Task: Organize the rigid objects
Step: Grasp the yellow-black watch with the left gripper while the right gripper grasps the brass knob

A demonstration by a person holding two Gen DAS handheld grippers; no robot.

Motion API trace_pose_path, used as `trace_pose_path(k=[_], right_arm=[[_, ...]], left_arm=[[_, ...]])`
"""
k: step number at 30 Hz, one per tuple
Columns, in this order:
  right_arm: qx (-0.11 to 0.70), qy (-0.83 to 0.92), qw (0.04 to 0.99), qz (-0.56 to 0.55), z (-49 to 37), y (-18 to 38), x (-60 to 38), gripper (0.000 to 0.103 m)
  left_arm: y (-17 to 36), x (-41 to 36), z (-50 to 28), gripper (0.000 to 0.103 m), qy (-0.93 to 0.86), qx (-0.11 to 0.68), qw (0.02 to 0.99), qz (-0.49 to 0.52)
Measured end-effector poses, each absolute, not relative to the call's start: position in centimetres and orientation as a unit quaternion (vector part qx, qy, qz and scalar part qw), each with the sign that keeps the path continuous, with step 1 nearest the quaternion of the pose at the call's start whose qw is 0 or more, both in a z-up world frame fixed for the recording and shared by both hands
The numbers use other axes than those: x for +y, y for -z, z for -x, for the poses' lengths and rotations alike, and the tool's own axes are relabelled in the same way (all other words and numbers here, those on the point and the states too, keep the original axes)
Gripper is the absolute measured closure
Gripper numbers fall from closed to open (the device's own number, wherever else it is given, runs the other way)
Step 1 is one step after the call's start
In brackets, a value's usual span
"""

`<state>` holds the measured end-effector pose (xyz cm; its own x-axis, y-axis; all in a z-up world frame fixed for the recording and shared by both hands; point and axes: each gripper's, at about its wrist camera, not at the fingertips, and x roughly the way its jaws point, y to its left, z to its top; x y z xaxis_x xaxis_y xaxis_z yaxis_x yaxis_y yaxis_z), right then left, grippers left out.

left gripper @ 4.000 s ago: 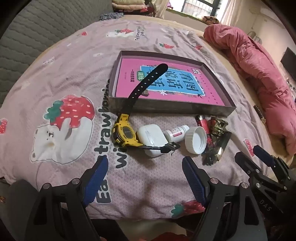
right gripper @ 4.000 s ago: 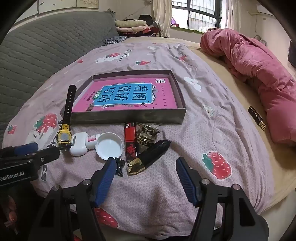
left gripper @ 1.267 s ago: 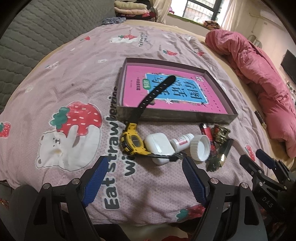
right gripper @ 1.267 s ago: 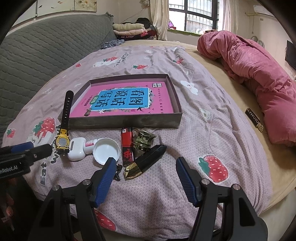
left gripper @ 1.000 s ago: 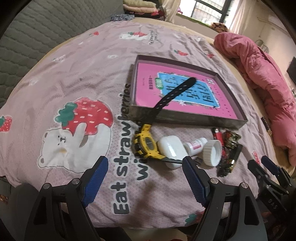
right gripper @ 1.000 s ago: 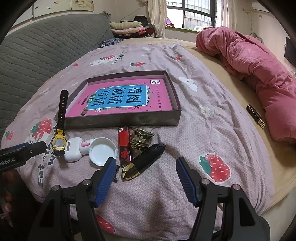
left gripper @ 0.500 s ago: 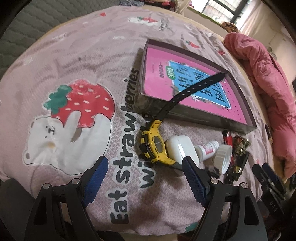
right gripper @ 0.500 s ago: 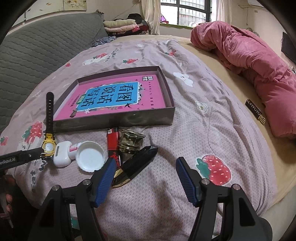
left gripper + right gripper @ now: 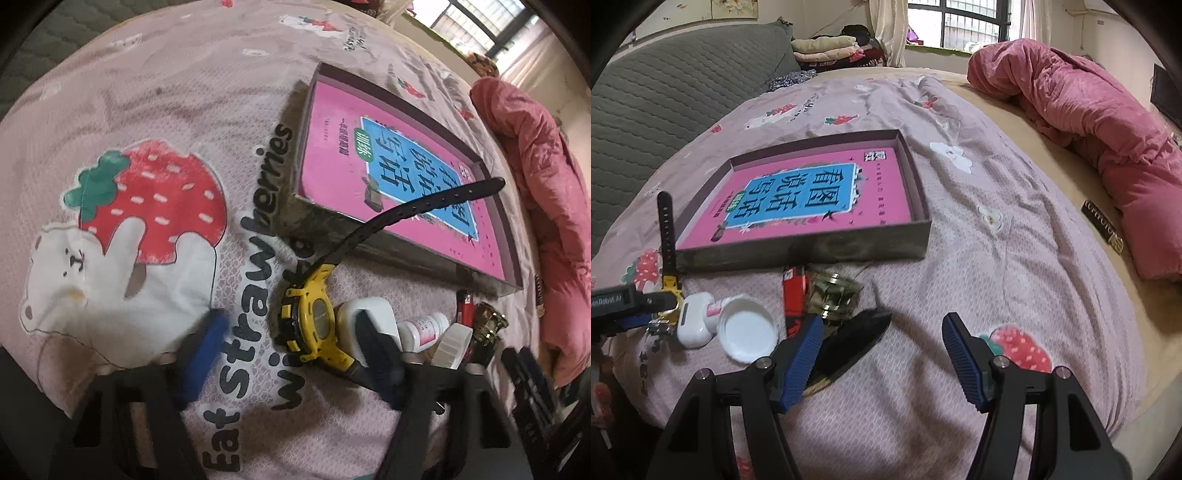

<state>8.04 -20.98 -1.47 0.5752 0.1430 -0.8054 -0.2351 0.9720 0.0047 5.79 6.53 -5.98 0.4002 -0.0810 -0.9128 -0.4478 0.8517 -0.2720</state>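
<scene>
Two grippers angled steeply down over bed. Left gripper [image 9: 291,350] jaws just closing, blurred, still apart; yellow watch [image 9: 312,325] lies between blue pads, pads not pressing it. Watch strap [image 9: 410,212] rests up over tray rim [image 9: 369,240]. Right gripper [image 9: 882,350] jaws wide, nothing gripped, left finger over black case [image 9: 853,343]. White earbud case [image 9: 692,319], cap [image 9: 748,330], red lighter [image 9: 794,291] just beside watch. Pink strawberry bedspread [image 9: 979,258]; pink quilt [image 9: 1108,122] heaped right; grey headboard [image 9: 665,92]; window behind.

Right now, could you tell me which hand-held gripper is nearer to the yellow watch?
Left. The left hand-held gripper straddles the yellow watch, pads not yet on it, jaws just closing. The right hand-held gripper sits over the black case.
</scene>
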Motion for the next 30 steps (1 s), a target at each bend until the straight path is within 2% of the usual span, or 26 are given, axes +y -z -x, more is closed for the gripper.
trace_pose_path(k=[3,5,10,18,27,30], right_arm=[[0.449,-0.123,0.882,0.069,-9.0,1.5,-20.9,0.036],[0.449,-0.146,0.877,0.092,-9.3,1.6,-20.5,0.036],[0.434,-0.187,0.865,0.169,-8.8,2.0,-18.9,0.036],[0.405,-0.212,0.842,0.287,-8.5,3.2,-15.8,0.036],[0.394,-0.223,0.819,0.354,-9.8,4.7,-13.6,0.037],[0.399,-0.224,0.814,0.356,-10.3,4.9,-13.4,0.044]], left_arm=[[6.1,6.1,-6.5,0.050,-0.105,0.540,0.799,0.242],[6.0,6.0,-6.5,0.064,-0.102,0.540,0.800,0.240],[6.5,6.2,-7.3,0.072,-0.096,0.544,0.791,0.262],[6.8,5.9,-8.5,0.073,-0.089,0.543,0.792,0.264],[7.4,6.1,-8.6,0.074,-0.071,0.542,0.793,0.267],[7.5,5.7,-8.7,0.074,-0.072,0.542,0.798,0.252]])
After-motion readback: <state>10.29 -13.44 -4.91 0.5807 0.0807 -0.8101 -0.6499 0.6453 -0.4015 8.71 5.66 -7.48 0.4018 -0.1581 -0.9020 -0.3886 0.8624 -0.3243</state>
